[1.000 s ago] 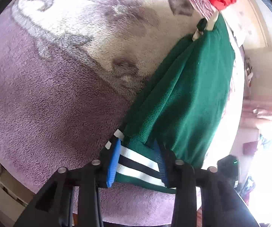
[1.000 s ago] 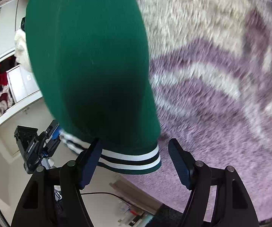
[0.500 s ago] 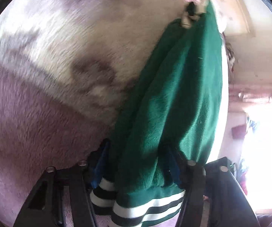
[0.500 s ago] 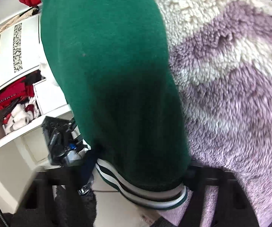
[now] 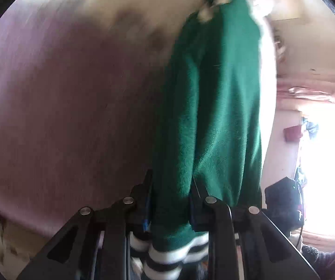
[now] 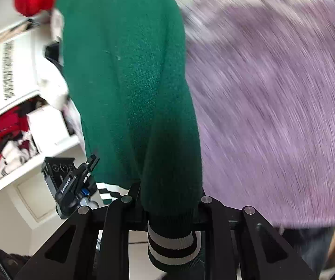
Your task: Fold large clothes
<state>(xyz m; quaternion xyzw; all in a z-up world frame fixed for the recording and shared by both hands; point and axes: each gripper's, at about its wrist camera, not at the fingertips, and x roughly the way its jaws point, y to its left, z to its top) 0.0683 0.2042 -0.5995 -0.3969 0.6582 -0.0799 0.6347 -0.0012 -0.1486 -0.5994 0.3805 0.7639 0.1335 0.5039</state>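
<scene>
While both grippers, left point(image 5: 170, 198) and right point(image 6: 169, 200), are closing their fingers on the green sweater's point(image 6: 130, 81) striped hem above the purple blanket point(image 6: 272, 93), bunched fleece could slip free

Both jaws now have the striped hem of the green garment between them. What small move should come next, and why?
Probably finish closing, then lift. The left gripper and right gripper are closing on the green garment, bunched between their jaws above its striped hem. It lies on the purple blanket.
</scene>
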